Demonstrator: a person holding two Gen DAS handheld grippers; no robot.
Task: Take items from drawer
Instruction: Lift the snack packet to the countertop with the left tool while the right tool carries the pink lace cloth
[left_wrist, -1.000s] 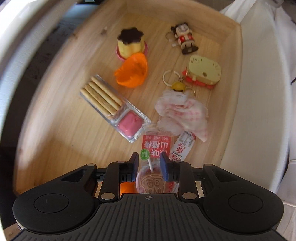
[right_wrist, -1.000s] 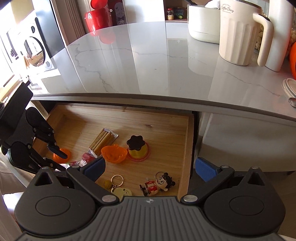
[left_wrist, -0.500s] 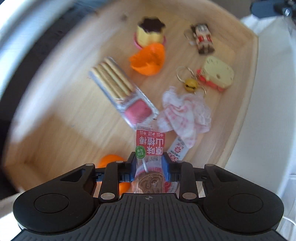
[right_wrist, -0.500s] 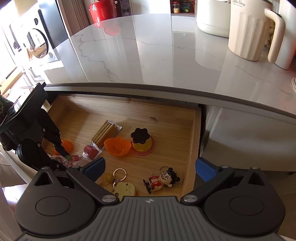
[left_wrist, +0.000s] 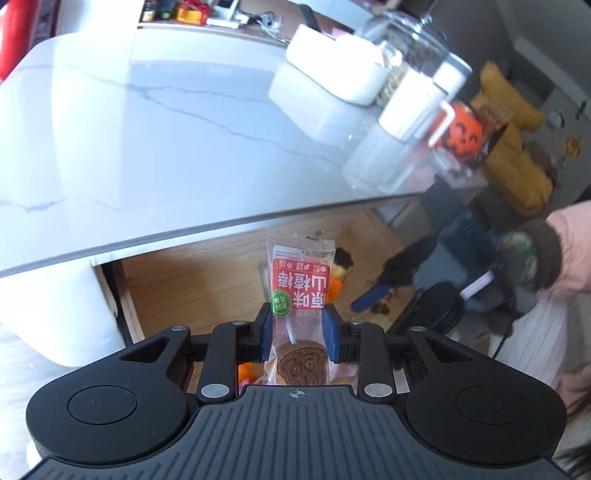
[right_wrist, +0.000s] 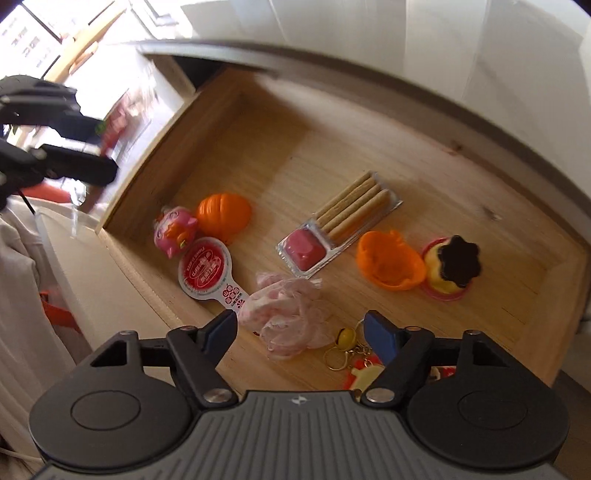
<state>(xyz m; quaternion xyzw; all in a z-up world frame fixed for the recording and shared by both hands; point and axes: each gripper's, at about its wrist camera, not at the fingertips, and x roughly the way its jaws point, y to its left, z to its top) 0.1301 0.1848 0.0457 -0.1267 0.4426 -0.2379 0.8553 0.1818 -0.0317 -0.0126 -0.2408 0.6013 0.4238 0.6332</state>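
Item 1: lollipop packet (left_wrist: 300, 295), clear wrapper with red label. Clamped between the blue pads of the left hand-held gripper (left_wrist: 298, 334). Long axis runs along the fingers, toward 12 o'clock in the left wrist view; brown disc at the gripper end, crimped wrapper end pointing away. It hangs in the air in front of the counter (left_wrist: 147, 129) edge, above the open drawer (left_wrist: 177, 280).

Item 2: right hand-held gripper (right_wrist: 301, 332), unclenched, nothing pinched; its jaws have just been closing. It points steeply down into the drawer (right_wrist: 258, 147), over the pink crumpled wrapper (right_wrist: 288, 317).

Drawer contents, right wrist view, clock positions taken from the pink crumpled wrapper:
- round red-lidded cup (right_wrist: 203, 269), 10 o'clock, its tab touching the wrapper.
- pink pig toy (right_wrist: 173, 230) and orange shell (right_wrist: 223, 216), 10 o'clock, further off, touching each other.
- biscuit-stick tray (right_wrist: 332, 232), 1 o'clock, long axis slanting toward 1 o'clock, pink dip well at the near end.
- orange cup (right_wrist: 389, 264), 2 o'clock, just beside the pudding toy (right_wrist: 450, 269).
- yellow keyring charm (right_wrist: 347, 338), 4 o'clock.
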